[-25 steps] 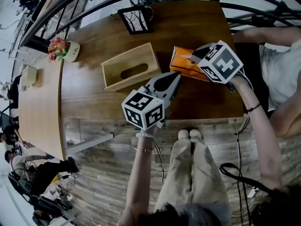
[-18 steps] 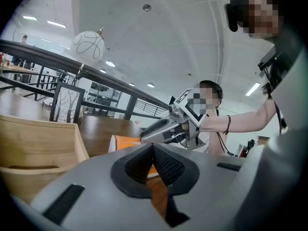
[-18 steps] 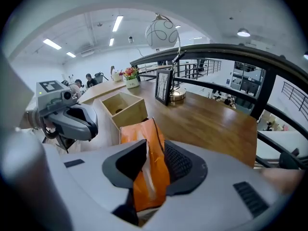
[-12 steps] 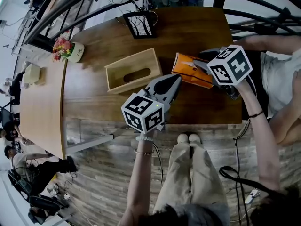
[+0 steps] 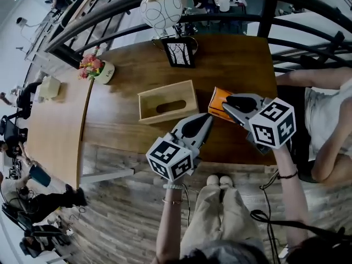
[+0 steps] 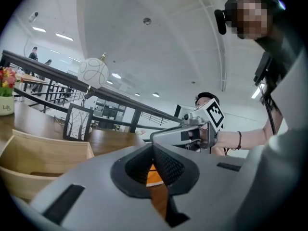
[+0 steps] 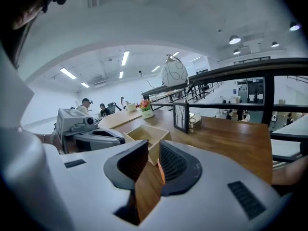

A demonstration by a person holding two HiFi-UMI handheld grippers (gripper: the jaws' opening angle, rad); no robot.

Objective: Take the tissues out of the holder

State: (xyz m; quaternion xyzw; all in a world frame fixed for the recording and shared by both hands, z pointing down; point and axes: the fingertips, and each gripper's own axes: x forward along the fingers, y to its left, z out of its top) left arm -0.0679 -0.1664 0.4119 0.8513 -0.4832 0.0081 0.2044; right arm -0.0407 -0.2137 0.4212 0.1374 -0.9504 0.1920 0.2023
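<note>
Just spread the jaws of right hand-held gripper: released, nothing between the pads, raised off orange tissue pack. Left the pack lying on surface, just beside wooden holder at its 3 o'clock, fully outside it. Keeping left hand-held gripper clenched, seemingly empty, at holder's 5 o'clock, lifted too. Means extraction looks done; probably only pulling back remains.
</note>
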